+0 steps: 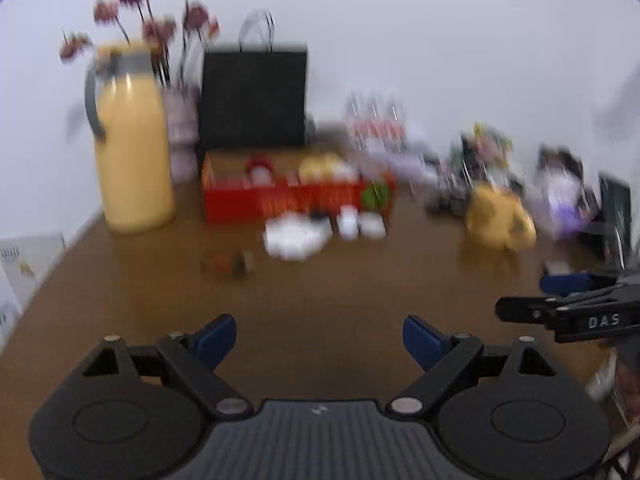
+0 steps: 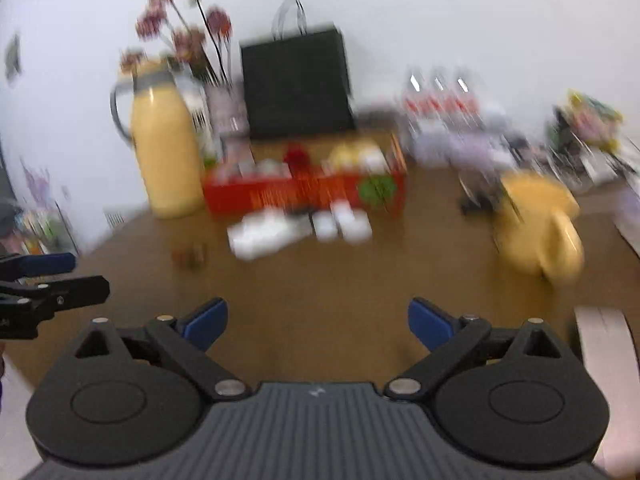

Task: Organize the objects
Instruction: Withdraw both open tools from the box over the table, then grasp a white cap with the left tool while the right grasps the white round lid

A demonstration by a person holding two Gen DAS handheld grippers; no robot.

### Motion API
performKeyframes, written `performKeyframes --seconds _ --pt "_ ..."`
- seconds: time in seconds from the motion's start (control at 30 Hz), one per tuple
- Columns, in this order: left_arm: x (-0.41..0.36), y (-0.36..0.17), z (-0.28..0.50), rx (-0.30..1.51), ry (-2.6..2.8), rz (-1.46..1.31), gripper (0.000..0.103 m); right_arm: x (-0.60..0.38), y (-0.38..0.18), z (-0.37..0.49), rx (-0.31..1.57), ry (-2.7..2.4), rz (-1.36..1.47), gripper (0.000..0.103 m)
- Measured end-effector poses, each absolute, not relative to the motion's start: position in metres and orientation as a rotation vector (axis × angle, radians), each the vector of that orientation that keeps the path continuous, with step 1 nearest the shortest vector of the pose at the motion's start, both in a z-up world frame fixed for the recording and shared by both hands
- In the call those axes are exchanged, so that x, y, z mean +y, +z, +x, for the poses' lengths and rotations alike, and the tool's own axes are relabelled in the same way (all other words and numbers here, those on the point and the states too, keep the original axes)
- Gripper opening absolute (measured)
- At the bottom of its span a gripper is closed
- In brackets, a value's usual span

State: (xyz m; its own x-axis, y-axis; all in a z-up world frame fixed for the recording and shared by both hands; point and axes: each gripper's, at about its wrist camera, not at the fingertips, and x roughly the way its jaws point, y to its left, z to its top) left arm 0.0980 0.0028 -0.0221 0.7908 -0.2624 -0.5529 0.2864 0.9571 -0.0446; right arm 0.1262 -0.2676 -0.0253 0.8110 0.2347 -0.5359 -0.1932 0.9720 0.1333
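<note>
Both views are motion-blurred. A red open box point(image 1: 296, 196) point(image 2: 304, 192) holding several small items stands at the back of the brown table point(image 1: 320, 292) point(image 2: 320, 280). In front of it lie white packets point(image 1: 296, 236) point(image 2: 268, 232), small white boxes point(image 1: 360, 222) point(image 2: 344, 222) and a small brown object point(image 1: 228, 262) point(image 2: 191, 256). My left gripper point(image 1: 319, 340) is open over the near table with nothing between its blue pads. My right gripper point(image 2: 318, 322) is open too and holds nothing; it also shows at the right edge of the left wrist view point(image 1: 532, 300).
A tall yellow jug point(image 1: 132, 148) point(image 2: 168, 152), a flower vase point(image 1: 182, 132) and a black paper bag point(image 1: 254, 96) point(image 2: 296, 84) stand at the back left. A yellow mug point(image 1: 500, 220) point(image 2: 540, 232), bottles point(image 1: 376, 124) point(image 2: 440, 100) and blurred clutter fill the back right.
</note>
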Motion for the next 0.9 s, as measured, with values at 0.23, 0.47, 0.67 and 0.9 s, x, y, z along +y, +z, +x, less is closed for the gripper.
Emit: performKeyframes --seconds 0.23,0.47,0.67,0.9 --pt "0.008 -0.023 0.099 0.573 -0.232 0.012 0.088 -0.260 -0.044 0.090 0.633 0.203 0.060 0.096" --pt "0.033 -0.025 0.135 0.571 -0.152 -0.052 0.068 -0.248 -0.037 0.111 0.577 0.225 0.001 0.087" --pt "0.013 -0.021 0.218 0.527 -0.301 -0.027 0.067 -0.250 -0.042 0.181 0.566 0.202 -0.021 0.075" --pt "-0.064 -0.054 0.320 0.547 -0.519 0.103 0.063 -0.270 -0.048 0.301 0.602 0.197 0.093 0.065"
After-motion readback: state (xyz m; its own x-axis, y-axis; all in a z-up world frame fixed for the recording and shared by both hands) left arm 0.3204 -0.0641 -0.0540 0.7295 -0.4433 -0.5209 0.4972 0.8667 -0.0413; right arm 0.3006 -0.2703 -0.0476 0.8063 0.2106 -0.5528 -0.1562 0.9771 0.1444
